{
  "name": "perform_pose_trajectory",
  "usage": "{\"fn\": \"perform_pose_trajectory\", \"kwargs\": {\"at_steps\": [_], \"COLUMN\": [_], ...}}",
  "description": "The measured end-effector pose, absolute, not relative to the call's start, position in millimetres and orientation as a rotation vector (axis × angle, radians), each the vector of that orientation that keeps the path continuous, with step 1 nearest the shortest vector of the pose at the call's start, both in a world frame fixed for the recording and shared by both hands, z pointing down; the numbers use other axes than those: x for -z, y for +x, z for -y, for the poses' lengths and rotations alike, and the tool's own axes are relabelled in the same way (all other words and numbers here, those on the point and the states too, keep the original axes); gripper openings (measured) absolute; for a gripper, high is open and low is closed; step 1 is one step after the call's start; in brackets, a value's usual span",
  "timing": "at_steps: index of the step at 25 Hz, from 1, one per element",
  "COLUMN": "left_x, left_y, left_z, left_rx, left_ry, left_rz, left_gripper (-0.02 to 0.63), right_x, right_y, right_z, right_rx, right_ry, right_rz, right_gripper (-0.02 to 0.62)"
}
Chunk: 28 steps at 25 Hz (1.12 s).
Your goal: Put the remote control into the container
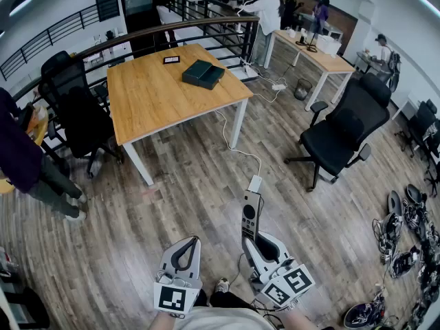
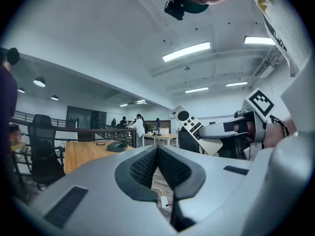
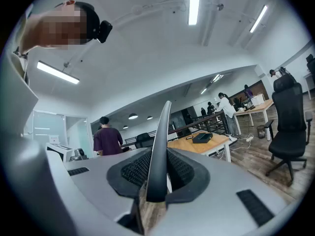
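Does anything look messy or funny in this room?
Yes. A tangled heap of dark gear lies on the floor at the right, and a white cable snakes loose across the floor from the table. The remote control sits clamped in the right gripper.

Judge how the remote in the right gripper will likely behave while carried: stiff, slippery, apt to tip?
Probably stiff: the remote juts straight out of the right gripper without sagging. Likely light, being thin edge-on. It could pivot, since it's clamped only near one end.
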State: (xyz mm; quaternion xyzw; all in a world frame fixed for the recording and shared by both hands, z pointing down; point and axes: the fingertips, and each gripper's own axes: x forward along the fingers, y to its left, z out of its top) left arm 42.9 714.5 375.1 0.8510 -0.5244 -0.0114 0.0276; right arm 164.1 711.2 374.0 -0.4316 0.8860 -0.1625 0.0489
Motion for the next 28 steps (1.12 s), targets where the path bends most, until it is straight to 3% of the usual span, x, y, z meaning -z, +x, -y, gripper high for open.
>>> {"fn": "perform_pose_trajectory", "kwargs": {"at_steps": [13, 28], "left_x": [-371, -396], "left_y": [93, 45], "left_z": [-721, -586], "left_rx": [0.047, 0.017], "left_ry": [2.629, 2.621], "left_rz": [1.652, 1.542], "left_gripper": [0.012, 0.012], "right_x": [-380, -402], "right_y": [220, 171], "right_z": [-729, -601], "right_rx": [0.471, 0.526], "right_ry": [-1.356, -1.454], "right_rz": [-2.734, -2.726], "right_gripper": [0.103, 0.103]}}
